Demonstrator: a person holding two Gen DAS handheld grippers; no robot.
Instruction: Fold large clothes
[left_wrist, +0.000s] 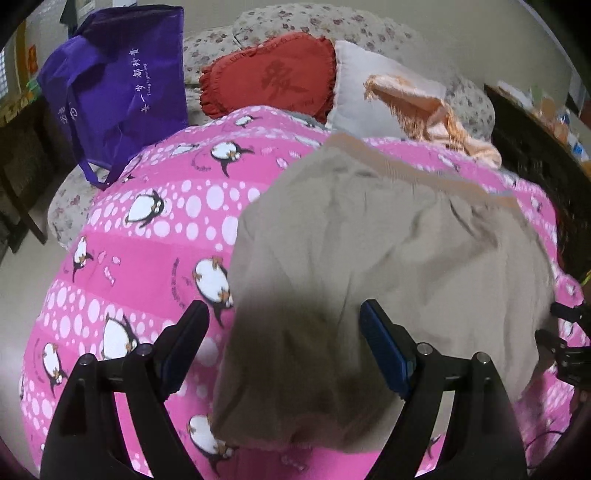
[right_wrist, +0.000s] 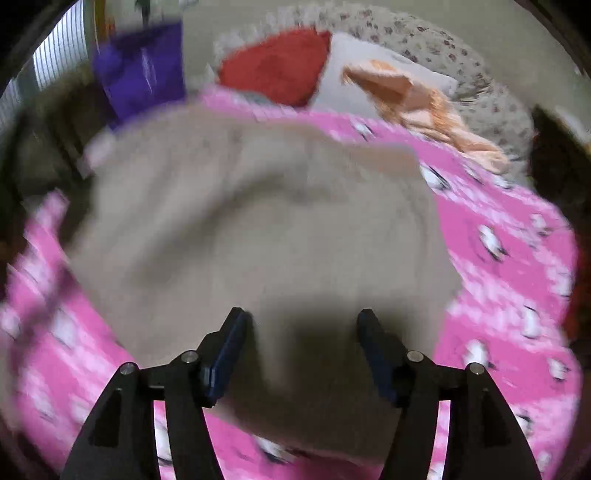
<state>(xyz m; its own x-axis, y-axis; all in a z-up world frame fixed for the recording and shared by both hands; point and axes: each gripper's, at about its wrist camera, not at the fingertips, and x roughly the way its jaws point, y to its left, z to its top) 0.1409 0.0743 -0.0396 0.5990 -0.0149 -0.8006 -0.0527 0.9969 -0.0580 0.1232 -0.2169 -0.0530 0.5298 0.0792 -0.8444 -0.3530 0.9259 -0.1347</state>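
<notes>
A large beige garment (left_wrist: 388, 258) lies spread flat on a pink penguin-print quilt (left_wrist: 147, 229), its paler waistband (left_wrist: 417, 166) at the far side. My left gripper (left_wrist: 284, 314) hovers open over the garment's near left part; the left finger is over the quilt and the right finger over the cloth. Nothing is held in it. The right wrist view is blurred. It shows the same garment (right_wrist: 258, 229) filling the middle and my right gripper (right_wrist: 302, 317) above its near part. Those jaws stand apart and the pads press on nothing.
At the quilt's far side lie a purple tote bag (left_wrist: 122, 92), a red frilled cushion (left_wrist: 273, 77), a pale pillow (left_wrist: 365, 77) and a peach cloth (left_wrist: 432, 110) on floral bedding (left_wrist: 332, 22). A dark piece of furniture (left_wrist: 535, 140) stands at the right. Black hardware (left_wrist: 565, 339) shows at the right edge.
</notes>
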